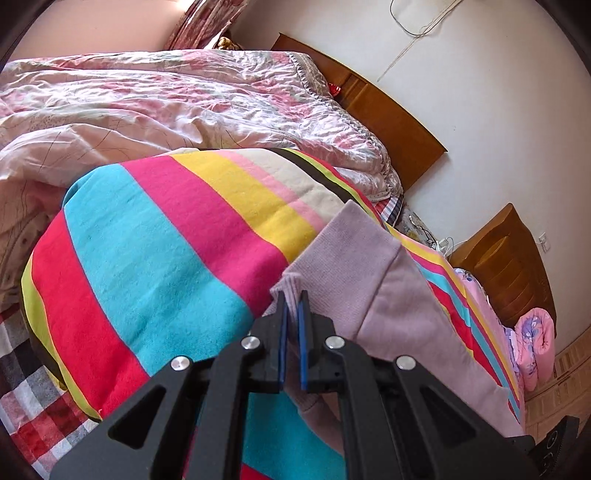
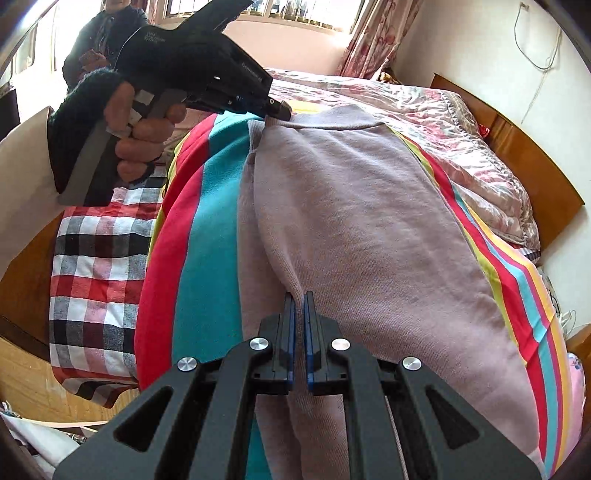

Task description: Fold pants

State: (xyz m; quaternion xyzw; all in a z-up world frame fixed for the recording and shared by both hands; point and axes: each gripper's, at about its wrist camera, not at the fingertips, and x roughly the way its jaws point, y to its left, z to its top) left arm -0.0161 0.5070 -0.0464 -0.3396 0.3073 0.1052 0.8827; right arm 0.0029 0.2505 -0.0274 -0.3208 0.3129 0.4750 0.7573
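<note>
Lilac knit pants lie lengthwise on a bright striped blanket. Low in the right wrist view, my right gripper is shut on a raised crease of the pants near their close end. At the far corner of the pants my left gripper is shut on the ribbed edge, with a hand around its handle. In the left wrist view the left gripper pinches that ribbed lilac edge between its blue pads, and the pants run off to the right over the striped blanket.
A crumpled pink floral quilt fills the far side of the bed against a wooden headboard. A red, black and white checked sheet shows at the bed's left edge. A person stands by the window. A wooden nightstand stands right.
</note>
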